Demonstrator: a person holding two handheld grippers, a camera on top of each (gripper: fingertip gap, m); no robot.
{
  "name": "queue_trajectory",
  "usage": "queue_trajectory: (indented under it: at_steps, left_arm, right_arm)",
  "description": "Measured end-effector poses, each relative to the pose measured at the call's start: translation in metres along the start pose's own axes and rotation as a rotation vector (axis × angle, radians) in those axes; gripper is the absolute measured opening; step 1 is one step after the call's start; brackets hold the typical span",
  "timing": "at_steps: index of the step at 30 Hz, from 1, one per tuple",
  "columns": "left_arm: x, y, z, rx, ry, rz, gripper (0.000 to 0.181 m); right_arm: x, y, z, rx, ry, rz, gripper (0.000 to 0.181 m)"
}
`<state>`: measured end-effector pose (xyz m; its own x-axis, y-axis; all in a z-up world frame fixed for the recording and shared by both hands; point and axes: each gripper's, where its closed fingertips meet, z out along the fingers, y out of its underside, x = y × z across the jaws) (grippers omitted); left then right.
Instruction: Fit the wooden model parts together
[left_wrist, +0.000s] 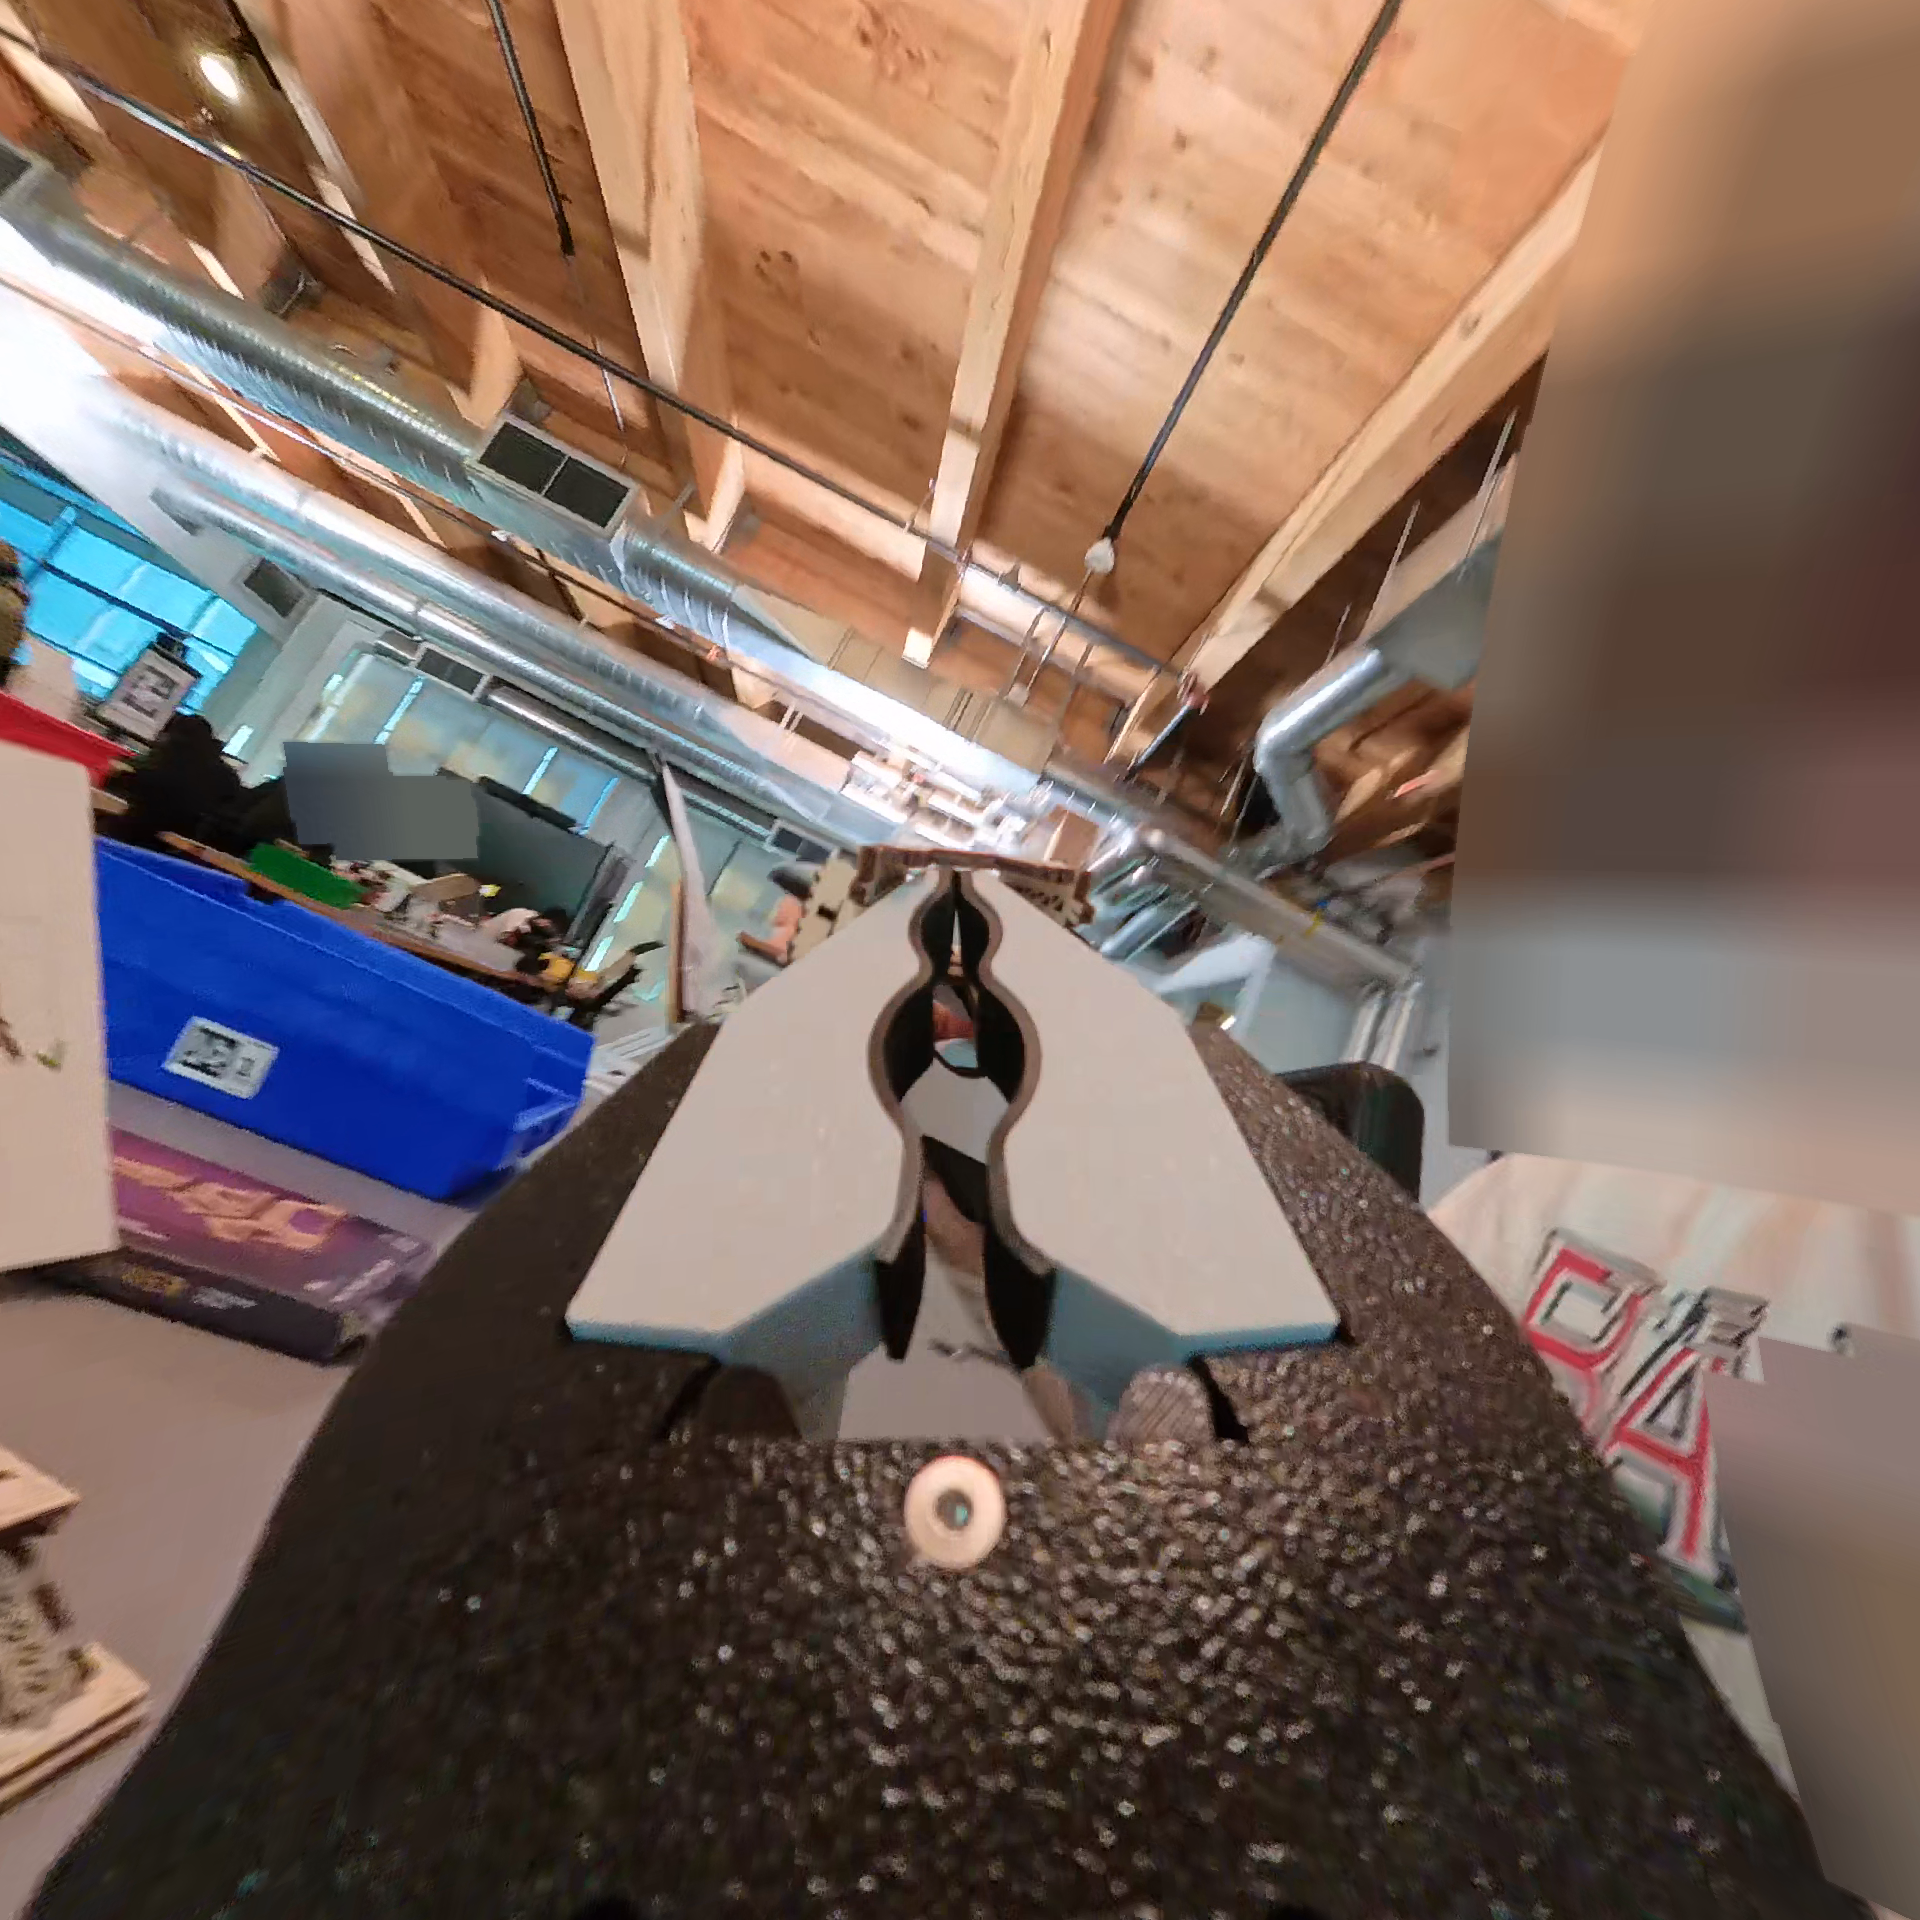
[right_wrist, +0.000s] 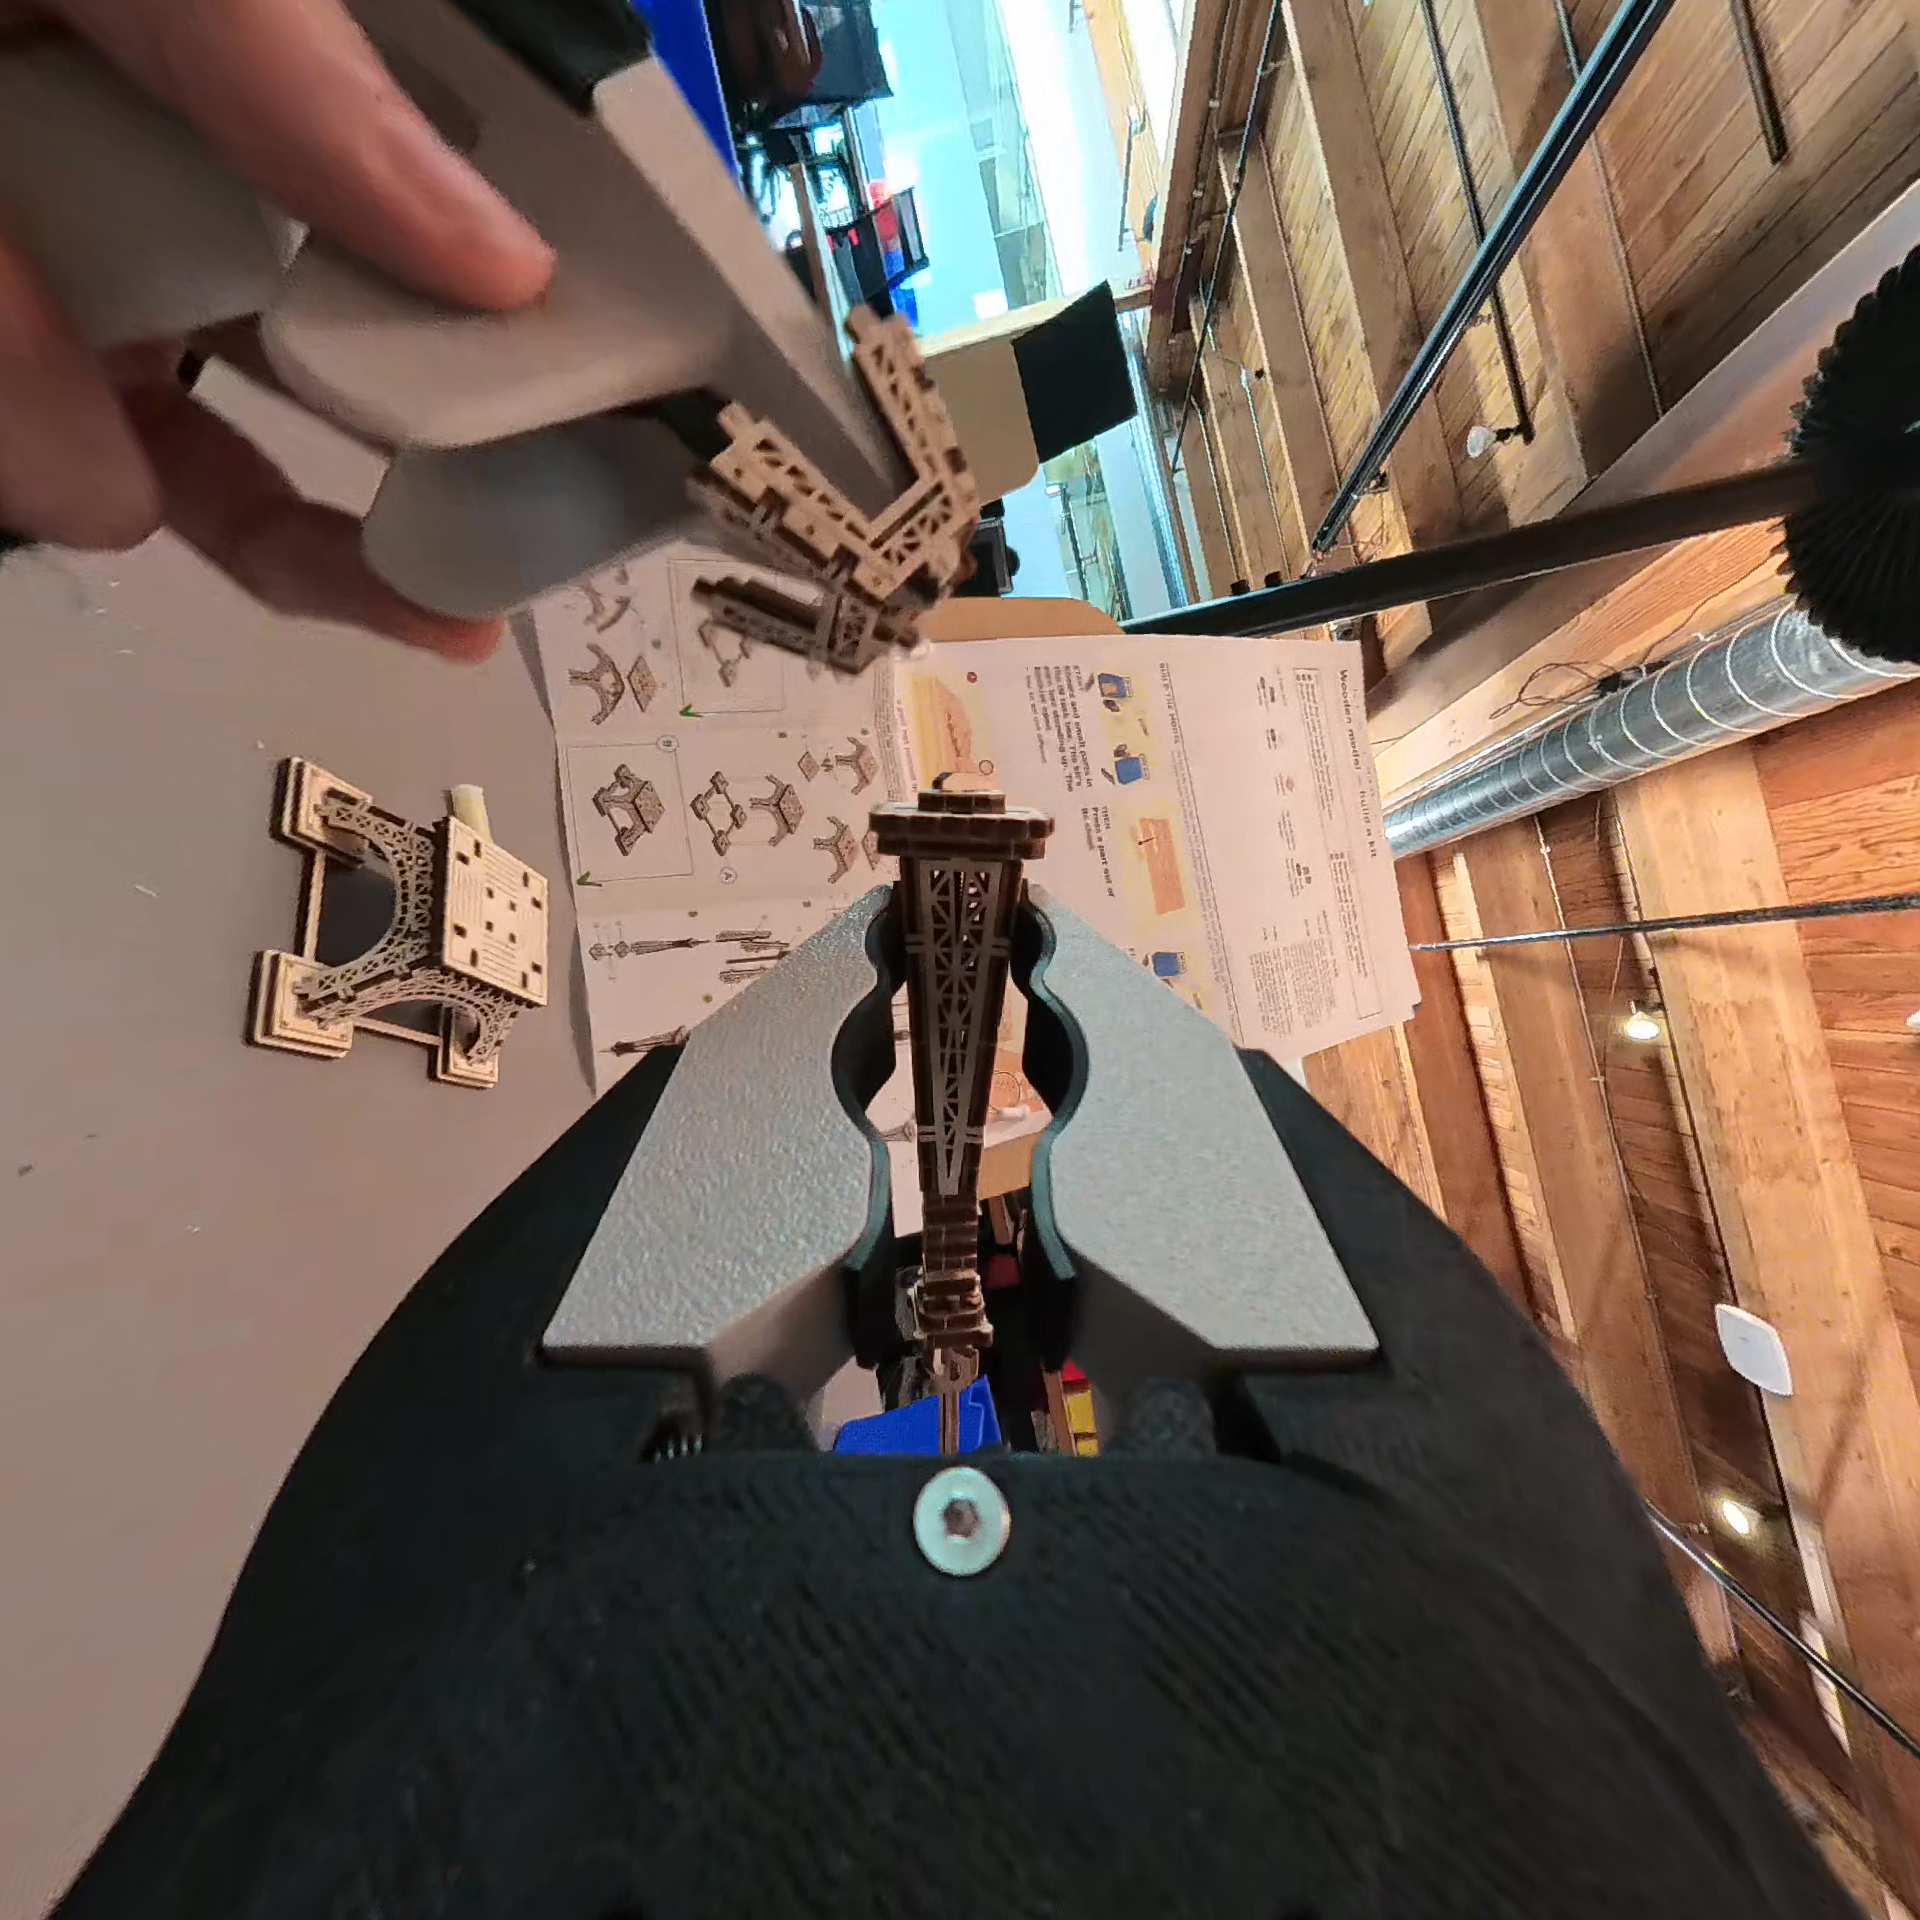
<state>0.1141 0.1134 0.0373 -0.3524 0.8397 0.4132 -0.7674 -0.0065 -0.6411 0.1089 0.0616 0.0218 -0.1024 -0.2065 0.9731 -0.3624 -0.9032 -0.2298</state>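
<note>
Wooden spire in right gripper, lattice frame in left gripper.

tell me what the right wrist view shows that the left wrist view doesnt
Only the right wrist view shows the tower base on the grey table, the instruction sheets, and the right gripper clamping the lattice spire.

Only the left wrist view shows the blue bin and the purple box.

Both show the left gripper, its fingers shut on the tower midsection.
</note>
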Motion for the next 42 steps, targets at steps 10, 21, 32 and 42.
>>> queue_trajectory:
  at_steps: [10, 21, 32, 42]
  left_arm:
    - [-0.019, 0.045, -0.009, -0.428, -0.167, 0.386, 0.000]
    - [-0.048, 0.080, -0.022, -0.839, -0.379, 0.506, 0.000]
    - [-0.051, 0.082, -0.015, -0.995, -0.589, 0.403, 0.000]
    - [-0.050, 0.080, -0.013, -1.235, -0.687, 0.507, 0.006]
  right_arm:
    - [-0.039, 0.004, -0.007, 0.024, -0.010, -0.041, 0.017]
    - [-0.082, 0.020, -0.014, 0.045, -0.081, 0.105, 0.017]
    - [-0.080, 0.026, -0.019, 0.017, -0.053, 0.272, 0.017]
    - [-0.083, 0.026, -0.019, 0.072, -0.103, 0.651, 0.017]
